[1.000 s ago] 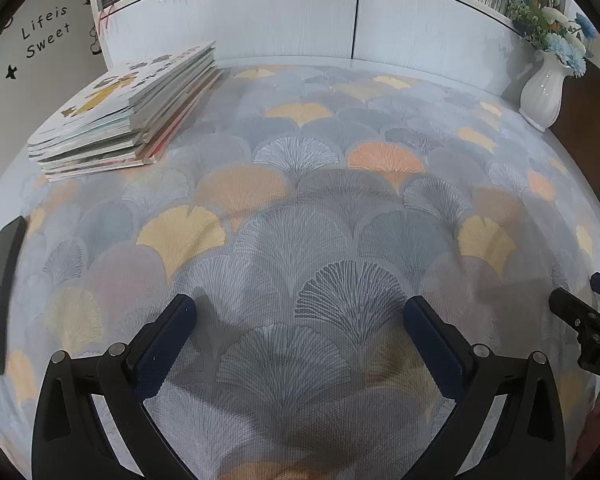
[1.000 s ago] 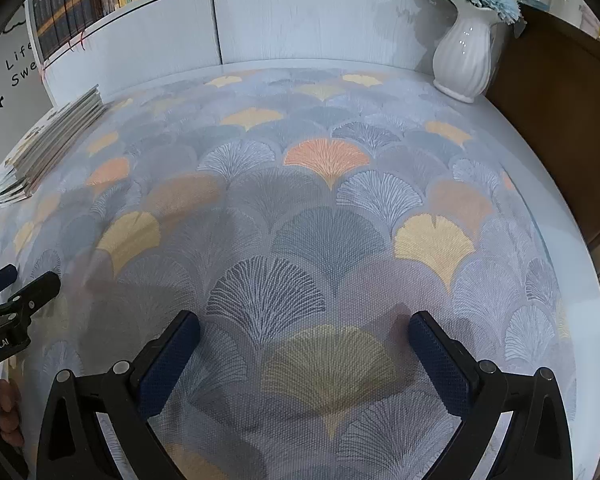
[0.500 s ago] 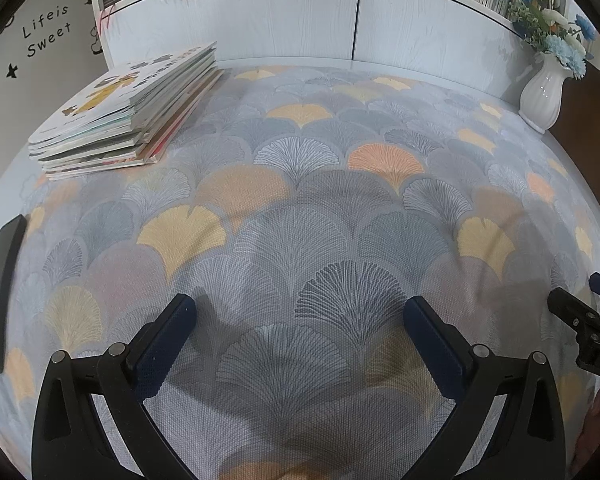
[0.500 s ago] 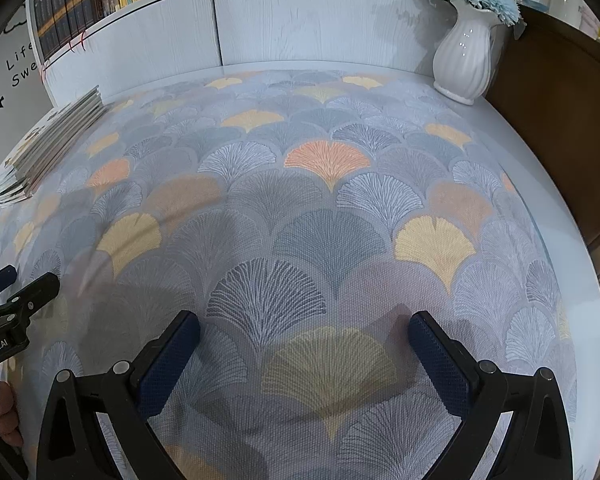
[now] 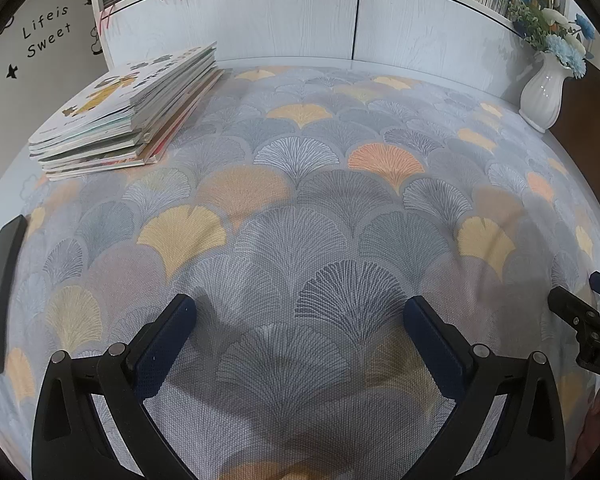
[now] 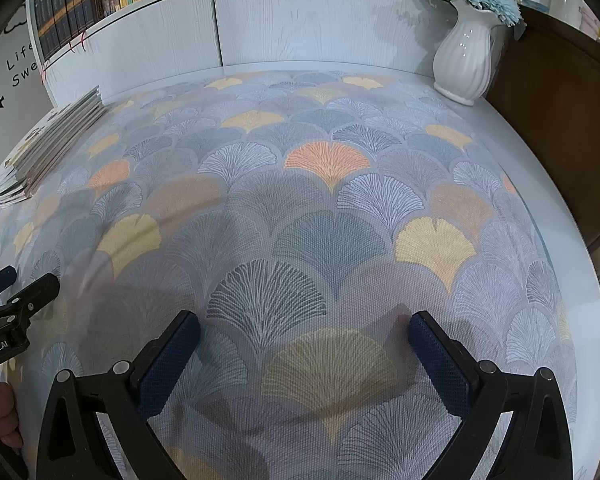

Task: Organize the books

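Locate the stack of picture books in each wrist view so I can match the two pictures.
Left wrist: the stack of books lies upper left on the patterned tablecloth, near the white cabinet.
Right wrist: the same stack sits at the far left edge, seen edge-on and smaller.
Shared landmark: the white vase of blue flowers, at the table's far right corner.

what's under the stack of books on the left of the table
The stack of picture books lies flat on the fan-patterned tablecloth, which runs under its near edge. The lowest book shows a red edge. Whether anything else lies beneath is hidden by the books themselves.
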The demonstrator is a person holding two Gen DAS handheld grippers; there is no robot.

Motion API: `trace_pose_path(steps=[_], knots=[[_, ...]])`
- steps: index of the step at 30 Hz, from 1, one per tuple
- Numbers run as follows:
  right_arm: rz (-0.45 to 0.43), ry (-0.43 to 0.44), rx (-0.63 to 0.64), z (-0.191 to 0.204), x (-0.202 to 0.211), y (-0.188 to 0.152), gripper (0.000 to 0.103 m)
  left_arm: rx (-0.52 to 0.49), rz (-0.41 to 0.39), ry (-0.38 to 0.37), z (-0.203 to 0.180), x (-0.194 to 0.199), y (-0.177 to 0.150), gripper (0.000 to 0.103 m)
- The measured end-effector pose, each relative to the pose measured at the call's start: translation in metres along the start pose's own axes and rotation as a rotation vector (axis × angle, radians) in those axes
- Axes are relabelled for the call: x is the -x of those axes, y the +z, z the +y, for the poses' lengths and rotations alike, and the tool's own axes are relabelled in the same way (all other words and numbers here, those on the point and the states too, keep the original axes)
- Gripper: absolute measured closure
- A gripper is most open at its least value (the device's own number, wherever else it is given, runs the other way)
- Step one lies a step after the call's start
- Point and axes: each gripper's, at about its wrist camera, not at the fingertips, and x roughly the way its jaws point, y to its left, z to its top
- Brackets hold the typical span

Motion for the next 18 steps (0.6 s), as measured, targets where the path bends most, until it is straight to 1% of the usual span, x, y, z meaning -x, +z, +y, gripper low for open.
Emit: trace_pose_path(steps=[18], knots=[[0.000, -0.001, -0.002, 0.0001, 0.0004, -0.0005, 0.000, 0.004, -0.001, 0.006, 0.0002, 0.0003, 0.0003, 0.000]])
